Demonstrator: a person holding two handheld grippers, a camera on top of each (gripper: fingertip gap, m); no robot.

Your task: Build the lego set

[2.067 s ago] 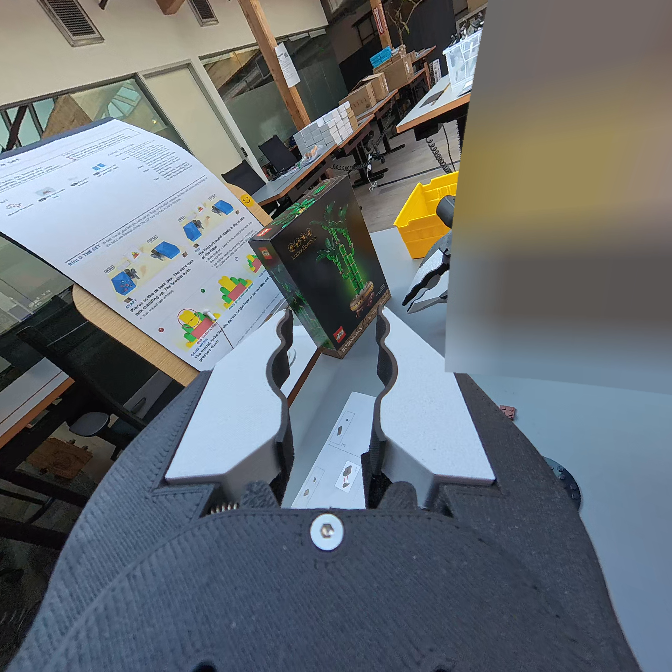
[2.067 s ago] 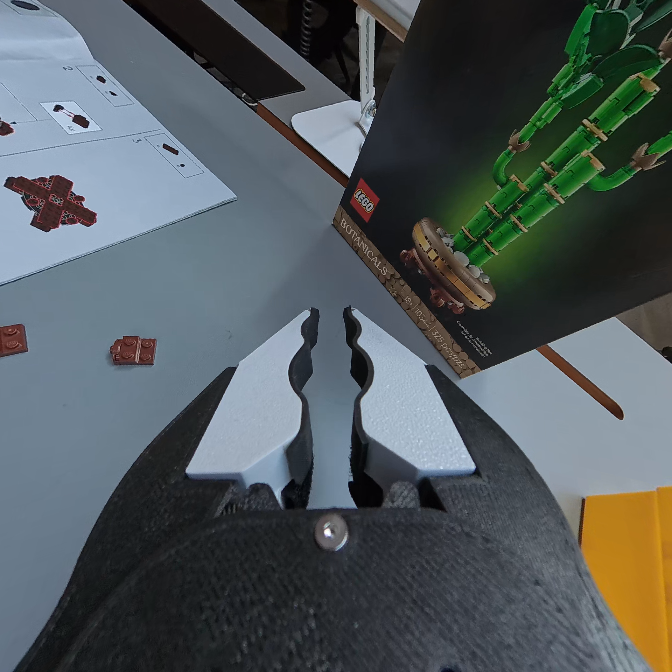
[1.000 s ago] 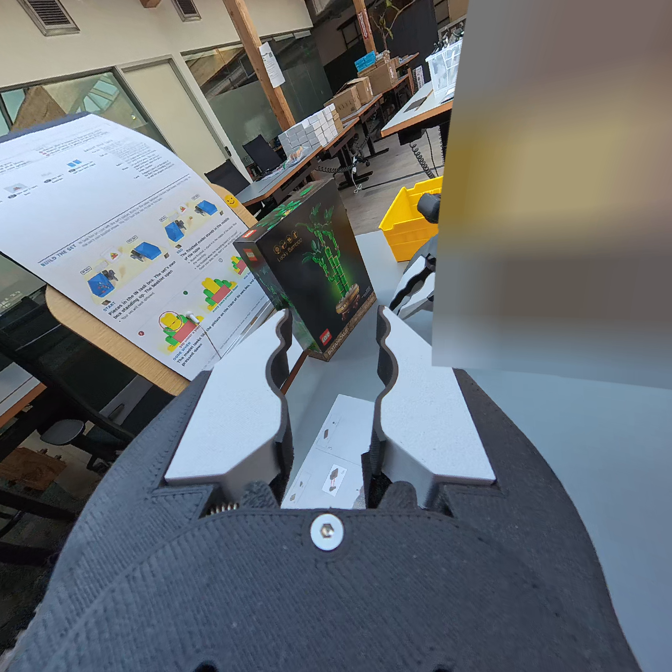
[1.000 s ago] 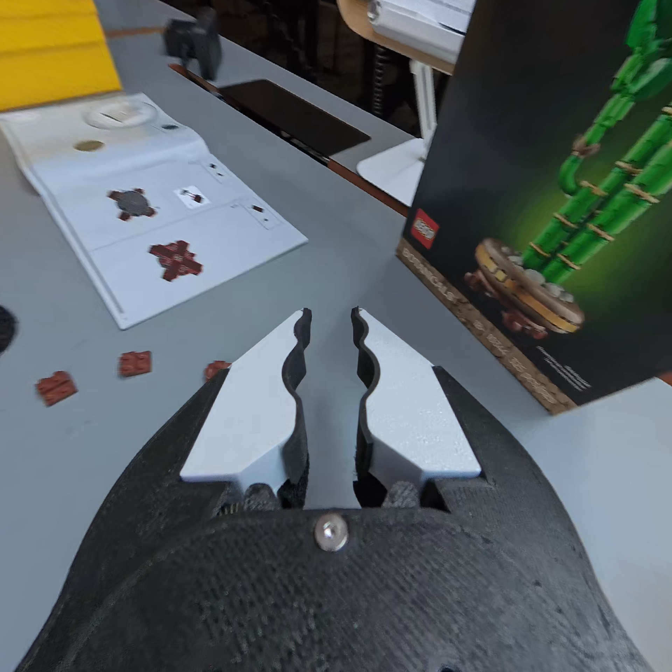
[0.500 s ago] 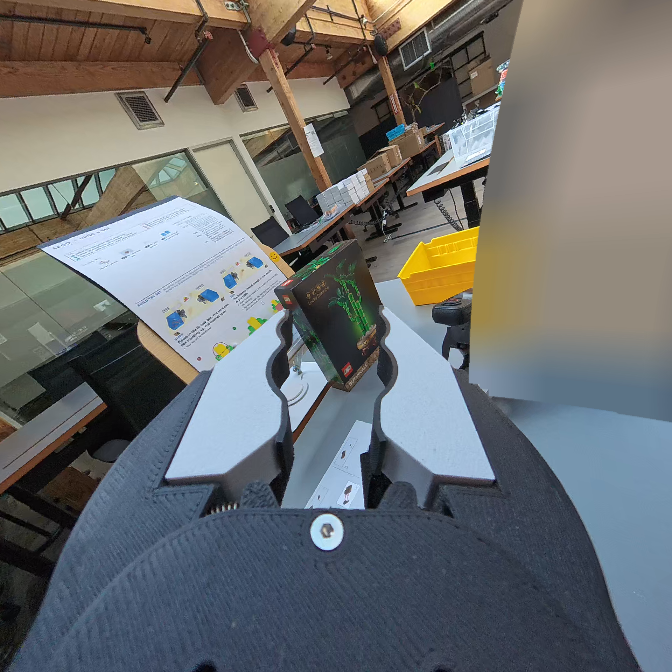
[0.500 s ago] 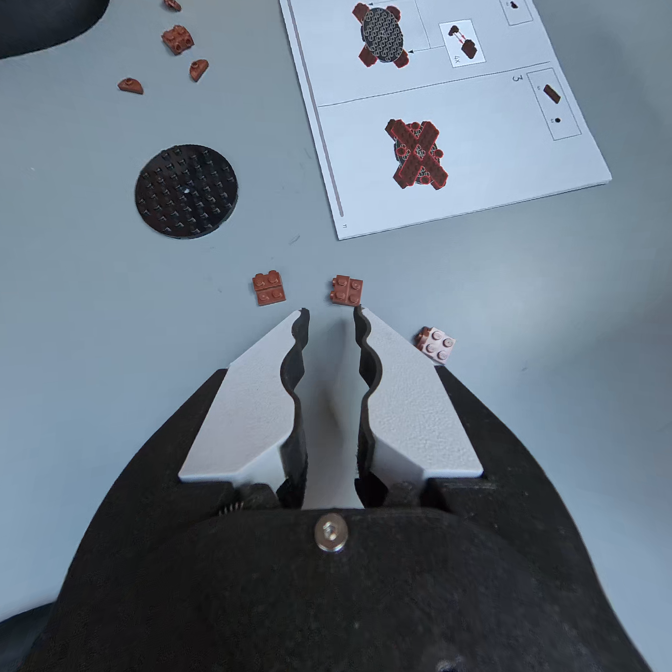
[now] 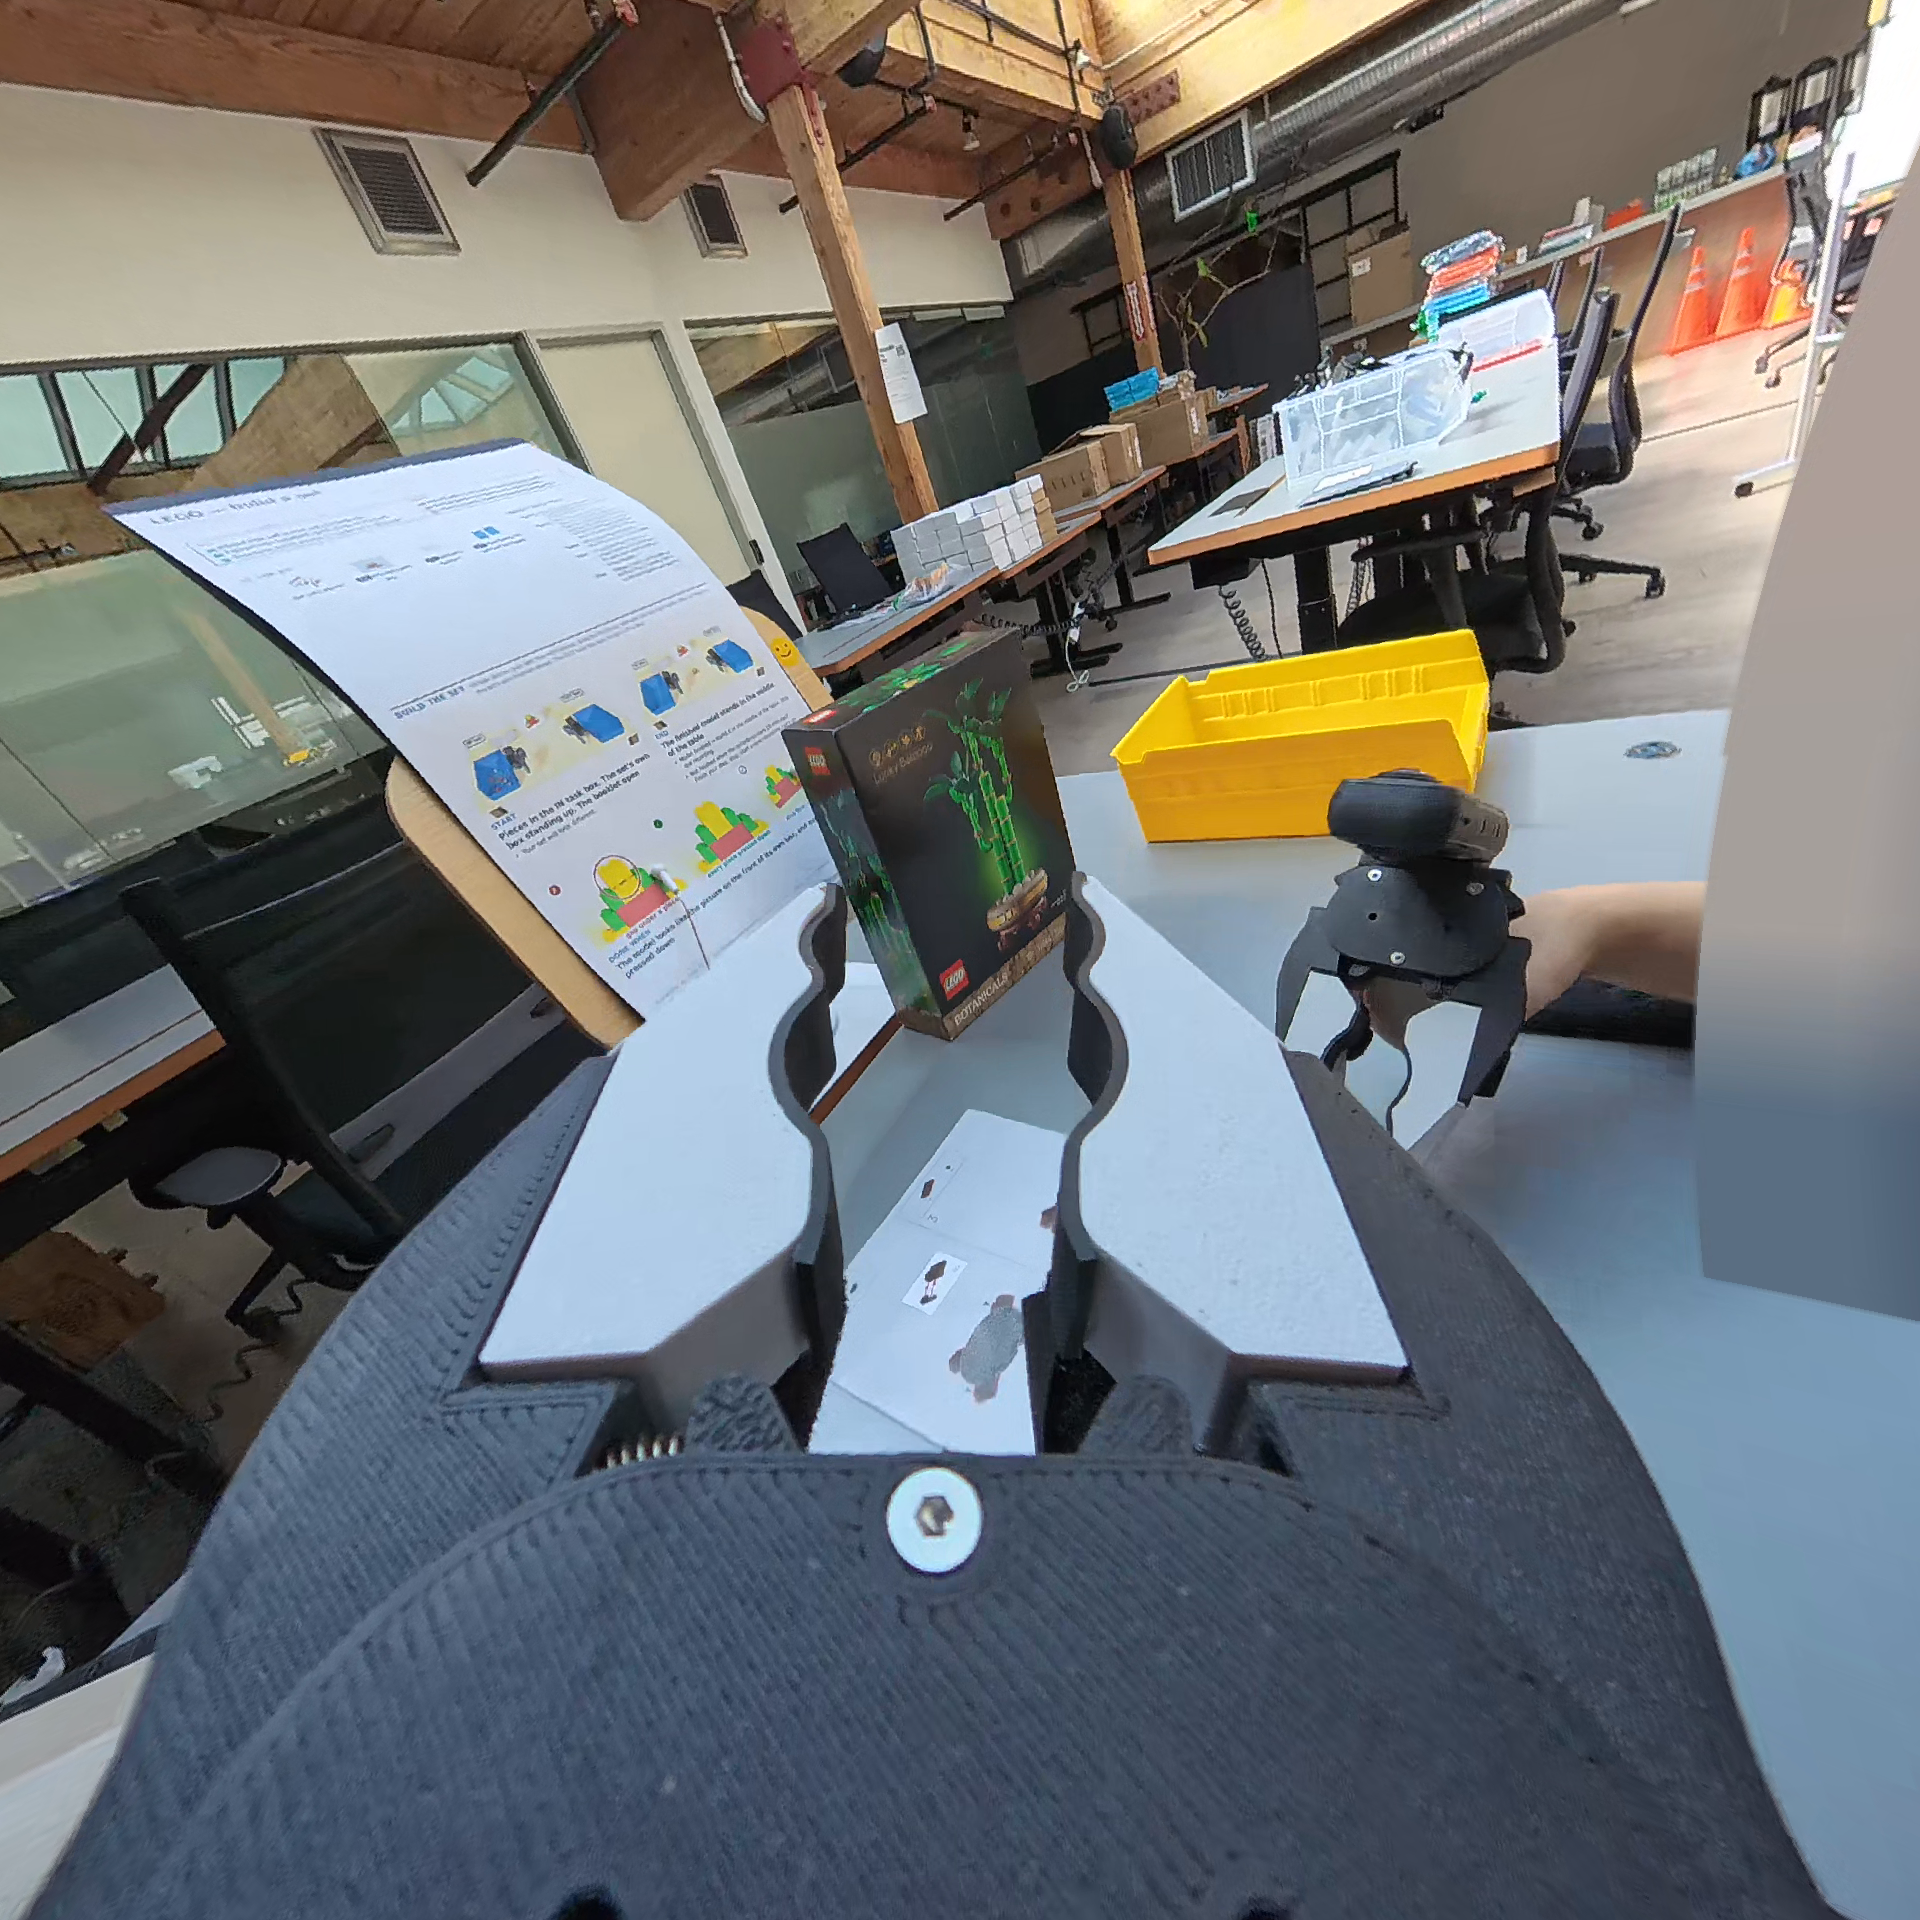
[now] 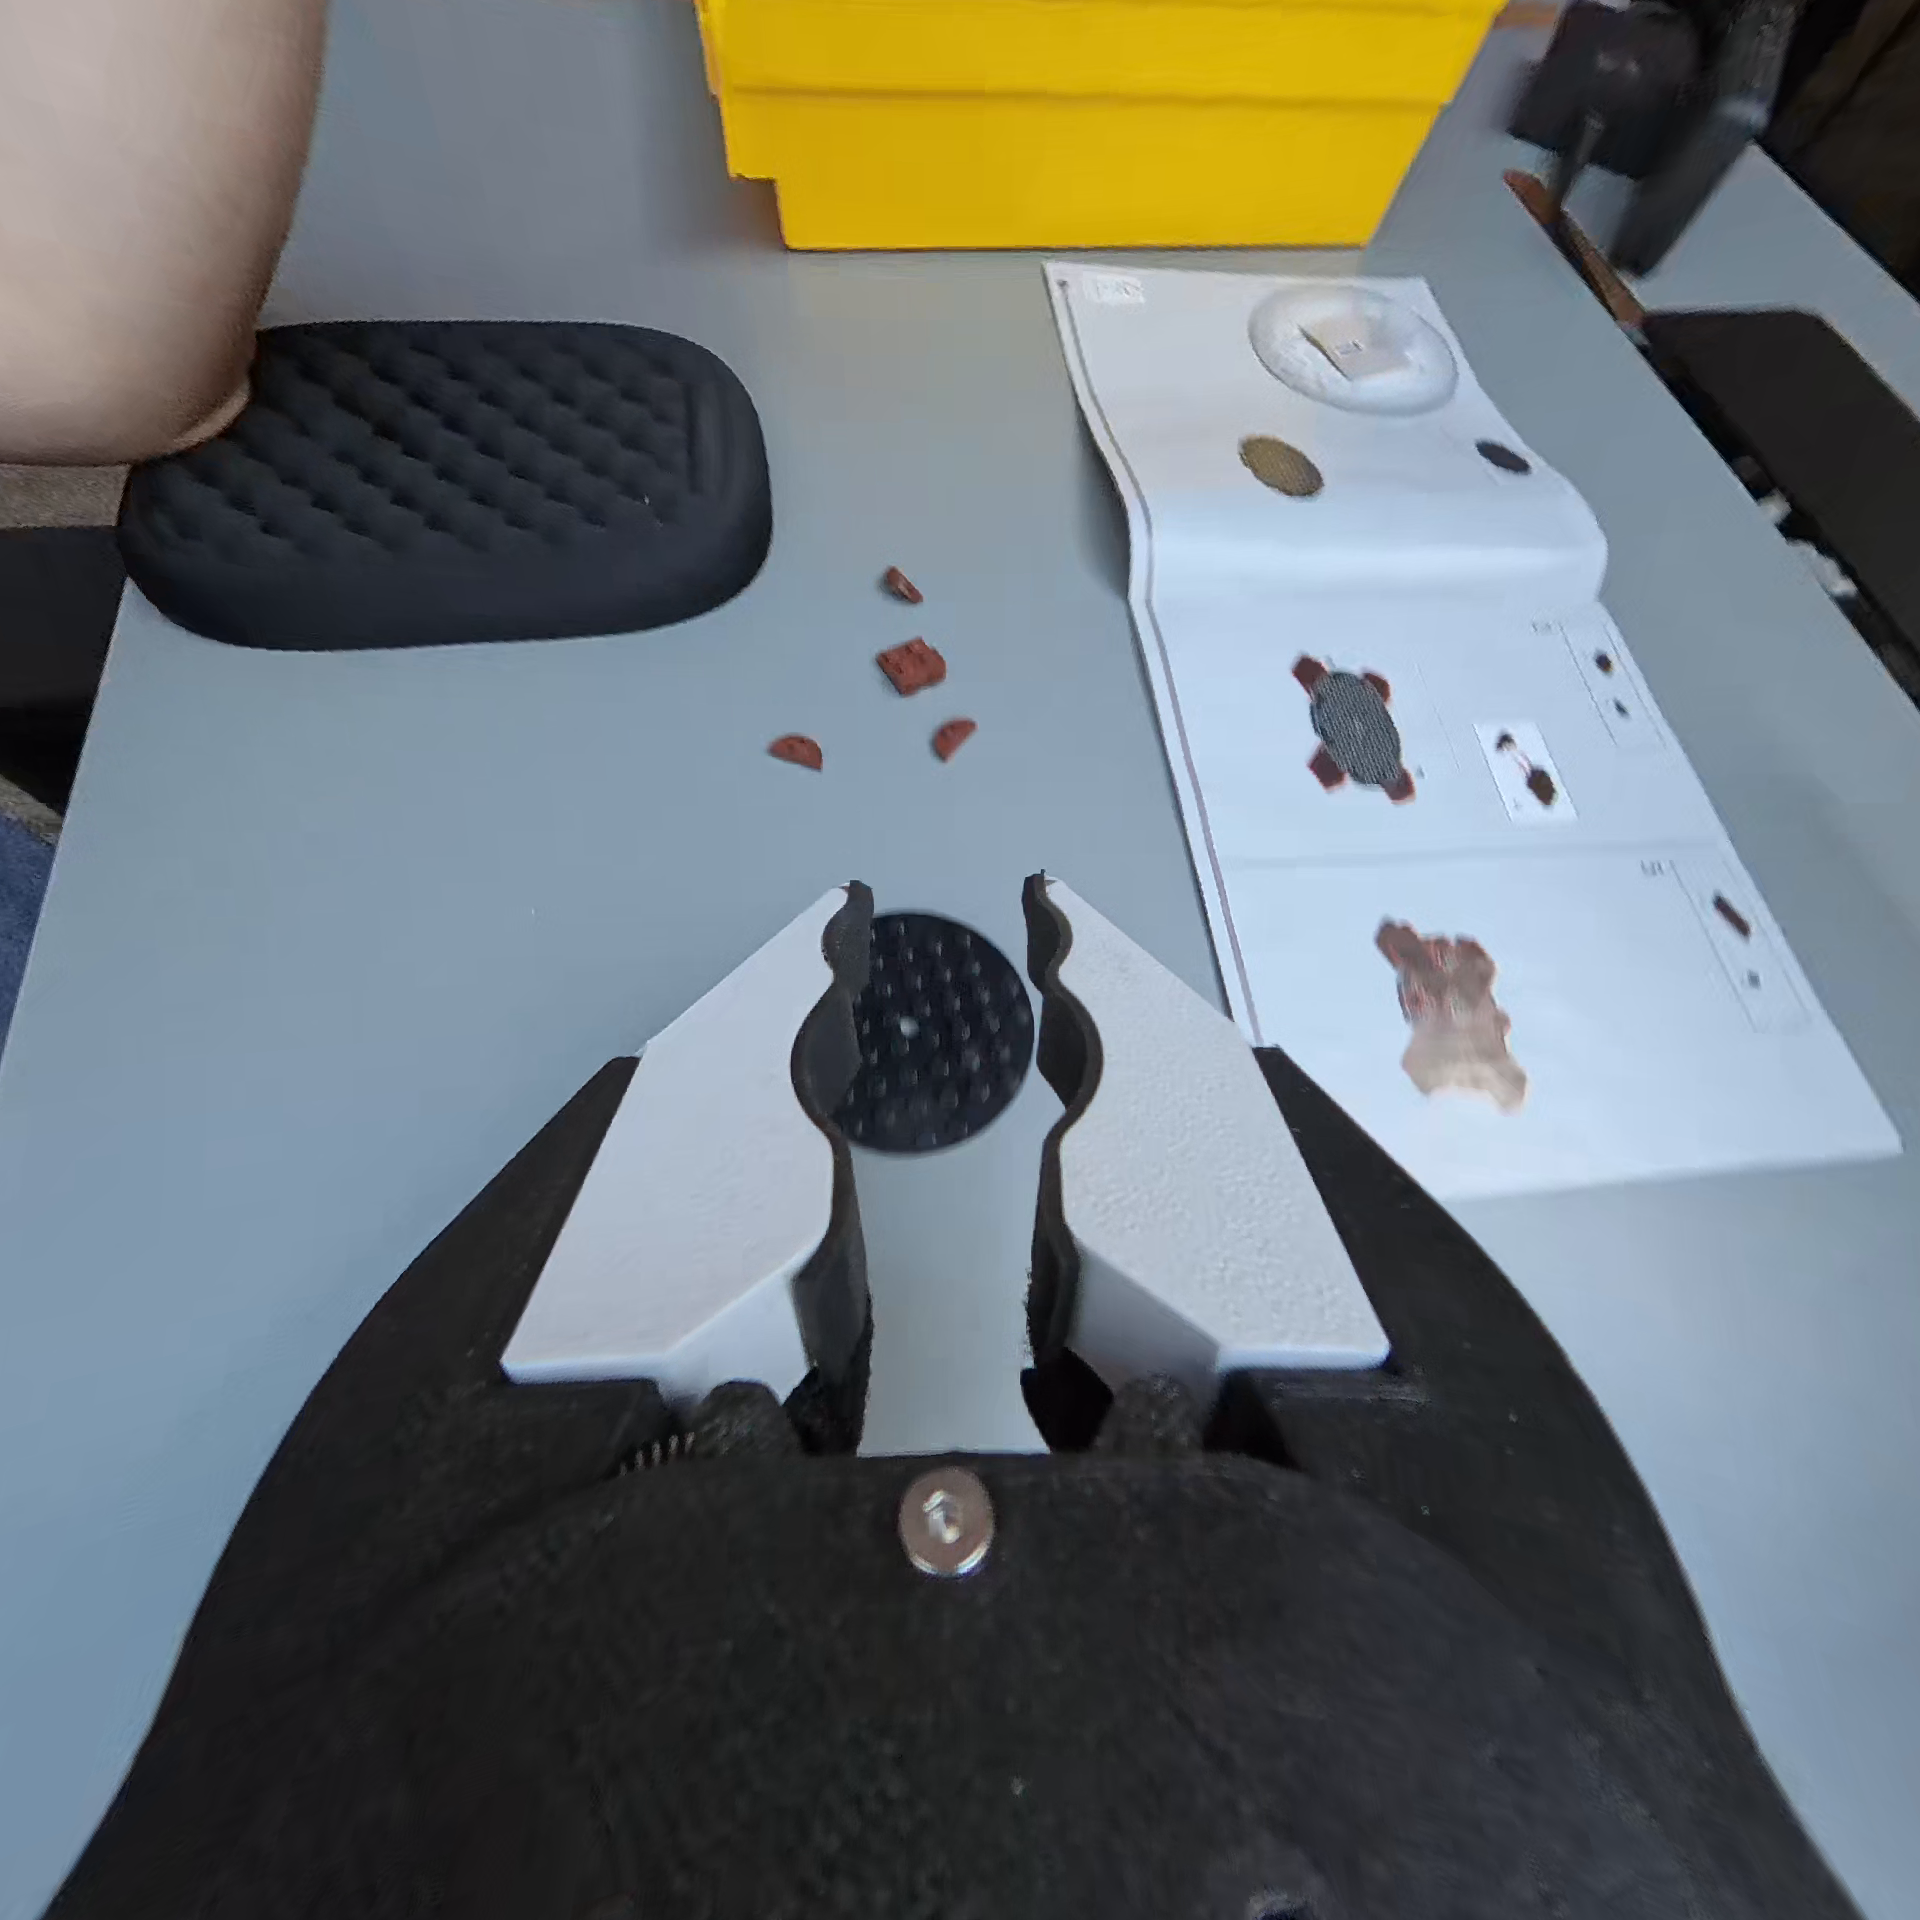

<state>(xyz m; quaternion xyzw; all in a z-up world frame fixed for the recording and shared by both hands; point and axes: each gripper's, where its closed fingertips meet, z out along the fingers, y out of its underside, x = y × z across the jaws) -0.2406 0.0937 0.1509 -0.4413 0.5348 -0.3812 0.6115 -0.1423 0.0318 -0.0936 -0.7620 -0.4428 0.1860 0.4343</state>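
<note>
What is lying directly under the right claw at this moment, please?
A round black studded plate lies flat on the grey table beneath the open right claw. Its left edge is hidden behind a finger.

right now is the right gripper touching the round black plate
Cannot tell: in the right wrist view the open right gripper frames the round black plate, but overlap hides any gap.

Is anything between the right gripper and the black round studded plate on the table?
Nothing visible. The black round studded plate lies on bare grey table, framed between the open right gripper fingers. The small reddish-brown bricks lie beyond it.
</note>
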